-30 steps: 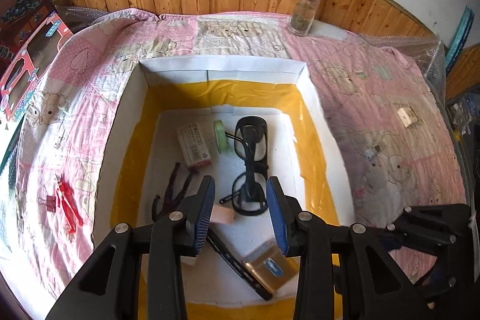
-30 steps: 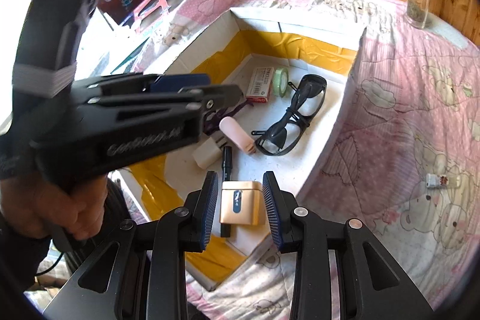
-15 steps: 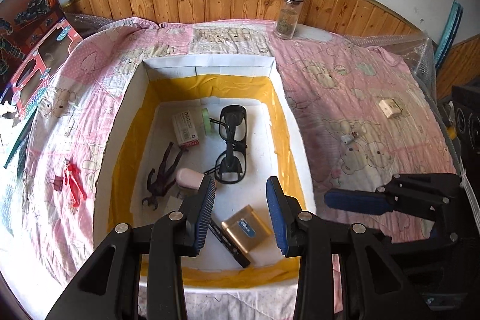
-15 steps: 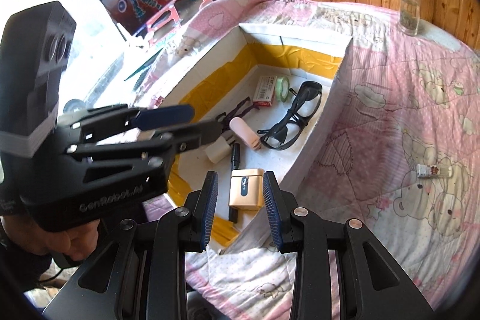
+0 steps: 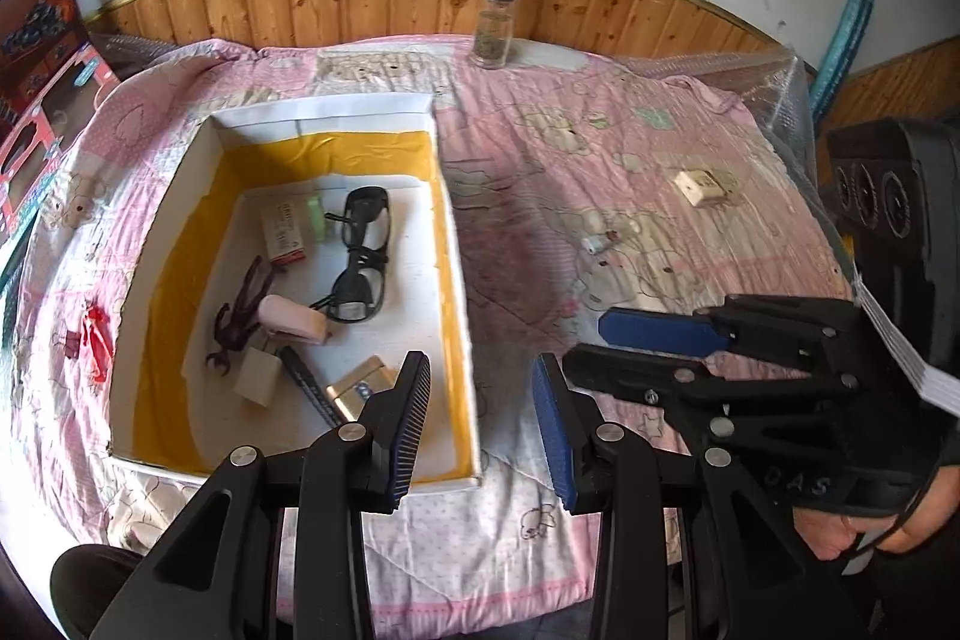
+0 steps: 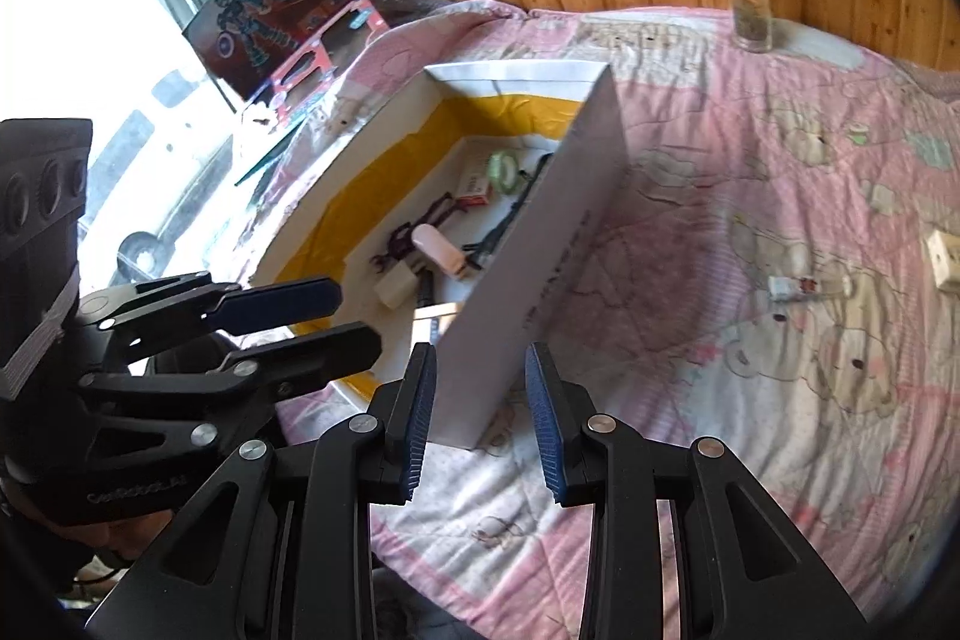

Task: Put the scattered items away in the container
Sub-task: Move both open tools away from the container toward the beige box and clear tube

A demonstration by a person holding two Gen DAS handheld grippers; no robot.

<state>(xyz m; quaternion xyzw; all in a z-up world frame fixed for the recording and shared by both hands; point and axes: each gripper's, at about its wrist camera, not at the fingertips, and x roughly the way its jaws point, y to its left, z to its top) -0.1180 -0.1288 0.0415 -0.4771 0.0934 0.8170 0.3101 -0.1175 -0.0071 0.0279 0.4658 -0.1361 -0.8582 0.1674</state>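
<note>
Pink quilt covers the surface, and on its left part sits the white box with yellow lining, holding black glasses, a pink tube and a gold case. Both claws hang empty with jaws apart, the left gripper over the box's right wall, the right gripper at its near corner. Beyond them a small white block and a tiny white piece lie loose on the quilt.

Daylight floods in from the blown-out white window at the left of the right wrist view, bleaching that side. The pink quilted bedspread is evenly bright with a soft dark shadow patch near its middle. Fisheye distortion bends the wooden wall panelling, the corners go black, and both views look slightly soft.
</note>
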